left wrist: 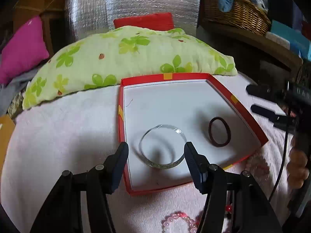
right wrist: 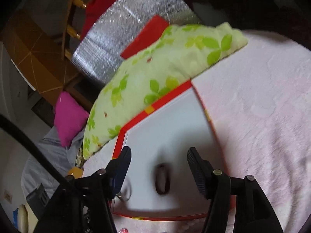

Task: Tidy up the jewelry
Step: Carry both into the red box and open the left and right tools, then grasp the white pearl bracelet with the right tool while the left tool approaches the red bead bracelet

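Note:
A red box [left wrist: 241, 108] with a white floor lies on a pale pink blanket. In it lie a clear glass bangle [left wrist: 162, 147] and a dark brown hair tie [left wrist: 219, 131]. My left gripper [left wrist: 156, 151] is open, its fingers on either side of the bangle, just above it. My right gripper [right wrist: 159, 160] is open and empty above the box [right wrist: 171, 93], with the hair tie [right wrist: 162, 178] below and between its fingers. The bangle [right wrist: 126, 192] shows blurred at its left finger. A pink bead bracelet [left wrist: 180, 222] lies on the blanket in front of the box.
A green leaf-print pillow [left wrist: 124, 58] lies against the box's far side. A magenta cushion [left wrist: 23, 46] is at the left. Silver foil sheeting [left wrist: 134, 5] stands behind. A wicker basket [left wrist: 237, 13] is at the back right. More pink beads [left wrist: 256, 165] lie by the box's right corner.

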The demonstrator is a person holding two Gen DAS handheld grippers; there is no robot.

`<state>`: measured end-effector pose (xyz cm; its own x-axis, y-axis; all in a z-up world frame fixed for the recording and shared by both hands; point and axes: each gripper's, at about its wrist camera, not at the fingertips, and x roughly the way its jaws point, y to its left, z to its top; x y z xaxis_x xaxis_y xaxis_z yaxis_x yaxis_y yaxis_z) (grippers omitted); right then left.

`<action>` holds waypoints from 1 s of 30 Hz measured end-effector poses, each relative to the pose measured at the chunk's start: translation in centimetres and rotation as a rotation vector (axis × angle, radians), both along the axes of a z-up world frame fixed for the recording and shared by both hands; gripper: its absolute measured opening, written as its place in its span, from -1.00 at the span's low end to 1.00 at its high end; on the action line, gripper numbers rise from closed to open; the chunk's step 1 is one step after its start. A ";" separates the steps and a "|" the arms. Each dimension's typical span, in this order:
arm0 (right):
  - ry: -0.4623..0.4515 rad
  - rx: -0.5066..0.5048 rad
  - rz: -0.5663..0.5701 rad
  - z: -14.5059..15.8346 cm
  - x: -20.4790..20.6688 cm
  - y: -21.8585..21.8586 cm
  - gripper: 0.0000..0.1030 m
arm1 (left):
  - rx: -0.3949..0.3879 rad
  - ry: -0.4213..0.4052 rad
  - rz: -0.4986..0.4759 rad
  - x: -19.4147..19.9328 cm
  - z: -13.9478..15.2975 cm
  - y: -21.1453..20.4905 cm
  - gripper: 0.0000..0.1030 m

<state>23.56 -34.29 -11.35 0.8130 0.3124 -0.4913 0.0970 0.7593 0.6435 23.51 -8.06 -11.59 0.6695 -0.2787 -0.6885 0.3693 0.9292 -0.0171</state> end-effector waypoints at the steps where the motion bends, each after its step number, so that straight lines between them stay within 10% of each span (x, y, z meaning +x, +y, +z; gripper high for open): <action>1: -0.010 0.003 -0.012 0.2 -0.4 -0.4 0.24 | 0.008 -0.003 -0.002 -0.1 0.1 0.0 0.17; 18: 0.042 0.124 -0.132 -1.6 -10.2 -6.6 0.15 | 0.011 0.057 0.069 -5.4 3.3 2.1 0.26; 30: 0.113 0.167 0.010 -4.0 -12.2 -5.1 0.10 | -0.023 0.129 0.036 -9.9 1.2 1.1 0.27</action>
<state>11.35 -39.36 -15.30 0.7522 0.4050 -0.5198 0.1689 0.6439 0.7462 13.65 -6.93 -10.39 0.5855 -0.2731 -0.7633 0.3293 0.9405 -0.0839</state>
